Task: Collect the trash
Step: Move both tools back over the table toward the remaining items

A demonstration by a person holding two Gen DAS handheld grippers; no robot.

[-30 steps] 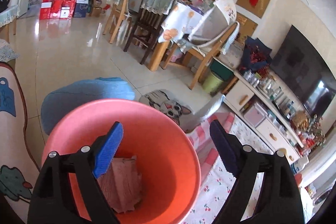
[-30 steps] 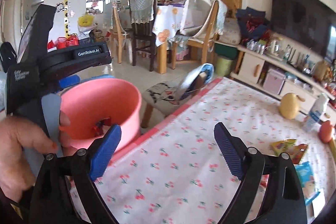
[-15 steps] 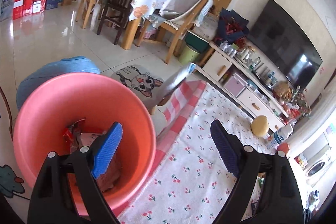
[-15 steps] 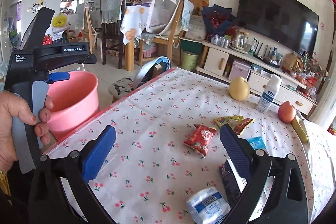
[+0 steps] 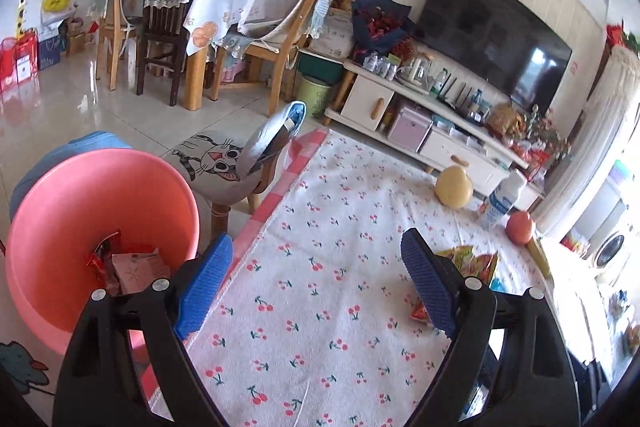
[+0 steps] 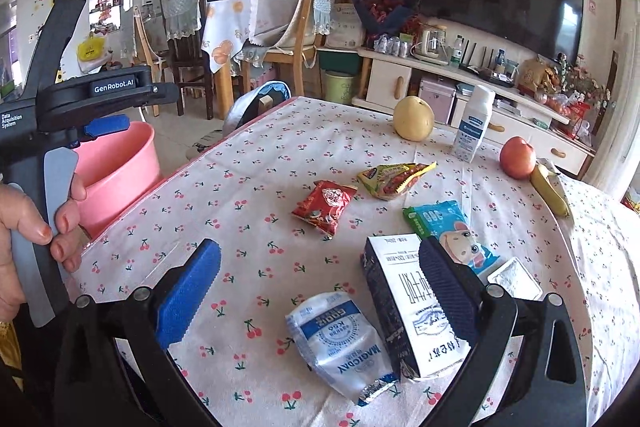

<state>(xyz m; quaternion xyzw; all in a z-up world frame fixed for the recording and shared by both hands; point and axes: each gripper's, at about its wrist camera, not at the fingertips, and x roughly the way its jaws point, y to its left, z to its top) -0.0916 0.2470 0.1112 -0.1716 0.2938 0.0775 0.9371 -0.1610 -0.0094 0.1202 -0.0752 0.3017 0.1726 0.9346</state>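
A pink bucket [image 5: 100,211] stands beside the table's left edge and holds a brown paper piece and a red wrapper [image 5: 128,267]; it also shows in the right wrist view [image 6: 116,167]. My left gripper [image 5: 316,283] is open and empty over the table's left edge. My right gripper [image 6: 320,287] is open and empty above a white-blue pouch [image 6: 340,339] and a white-black carton [image 6: 408,303]. Further on lie a red snack packet [image 6: 324,203], a yellow-red packet [image 6: 392,175] and a green-blue packet [image 6: 444,223].
On the cherry-print tablecloth [image 6: 248,187] stand a pear [image 6: 412,119], a white bottle [image 6: 472,123], an apple [image 6: 518,157] and a banana [image 6: 550,191]. A cat-cushion chair [image 5: 224,167] stands by the table. A TV cabinet [image 6: 480,95] is behind.
Both grippers have swung right, away from the bucket and over the table. The trash items on the cloth have come into the right wrist view. Both grippers stay open.
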